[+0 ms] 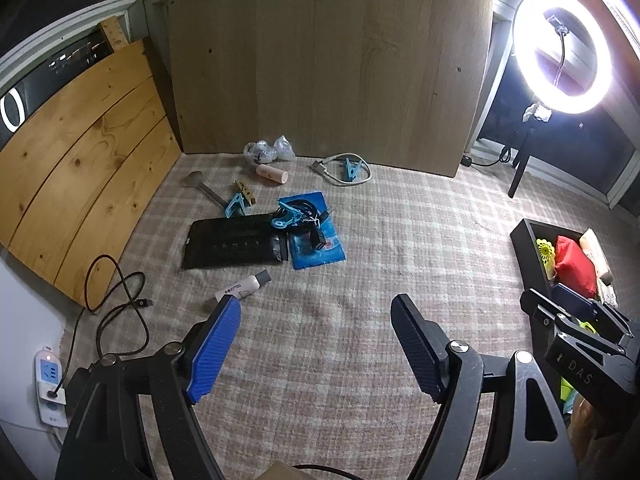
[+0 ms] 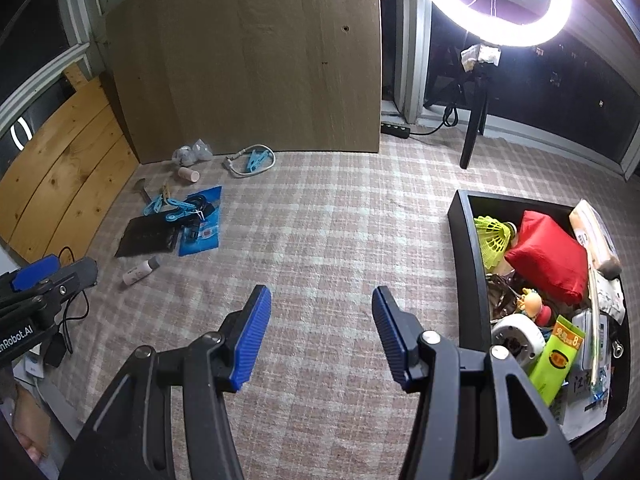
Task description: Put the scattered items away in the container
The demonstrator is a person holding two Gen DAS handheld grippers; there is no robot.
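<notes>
My left gripper (image 1: 316, 304) is open and empty above the checked cloth. A small white bottle (image 1: 244, 286) lies just beyond its left fingertip. Farther off lie a black flat pouch (image 1: 232, 244), a blue packet (image 1: 316, 240) under a black cable and a blue clip (image 1: 286, 216), a pink tube (image 1: 272, 174), a spoon (image 1: 204, 188) and a white cable (image 1: 348, 170). My right gripper (image 2: 320, 292) is also open and empty, left of the black container (image 2: 460, 240). The container holds a red pouch (image 2: 548, 256), a yellow shuttlecock (image 2: 492, 240) and several other items.
A ring light (image 1: 562, 48) on a black stand (image 2: 472, 136) is at the back right. Wooden boards (image 1: 320, 60) lean along the back and left. A power strip (image 1: 50, 392) and a loose black cable (image 1: 116, 292) lie at the cloth's left edge.
</notes>
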